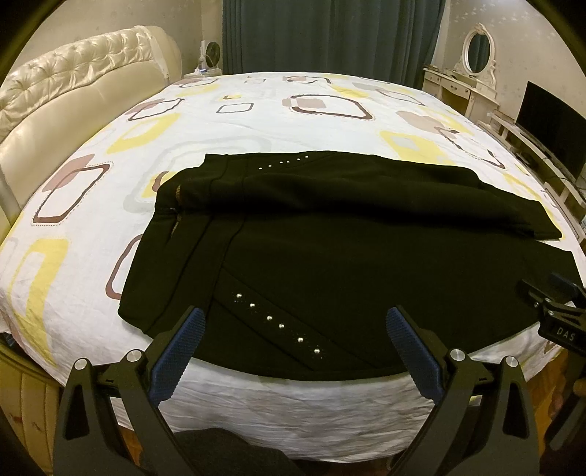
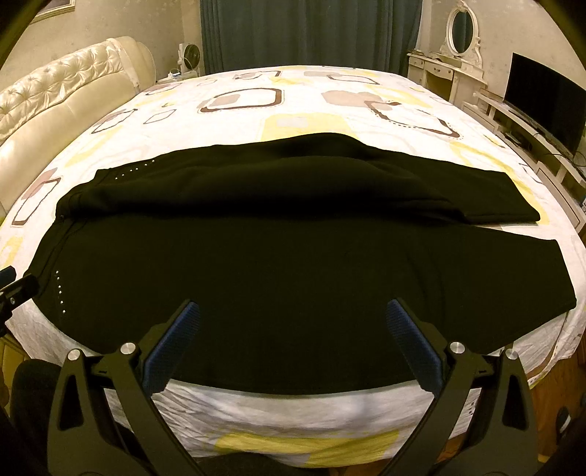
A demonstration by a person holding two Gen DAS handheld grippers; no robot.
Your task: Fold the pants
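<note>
Black pants lie spread across the near half of the bed, waistband to the left, both legs running right, the far leg lapping onto the near one. Rows of small silver studs mark the hip pockets. My left gripper hovers open over the near waist area, nothing between its blue pads. My right gripper hangs open above the near leg's front edge, also holding nothing. In the left wrist view the right gripper shows at the right edge; the left gripper's tip shows in the right wrist view.
The bed wears a white sheet with yellow and brown squares. A cream tufted headboard stands at left. Dark curtains hang behind; a vanity with oval mirror and a TV stand at right.
</note>
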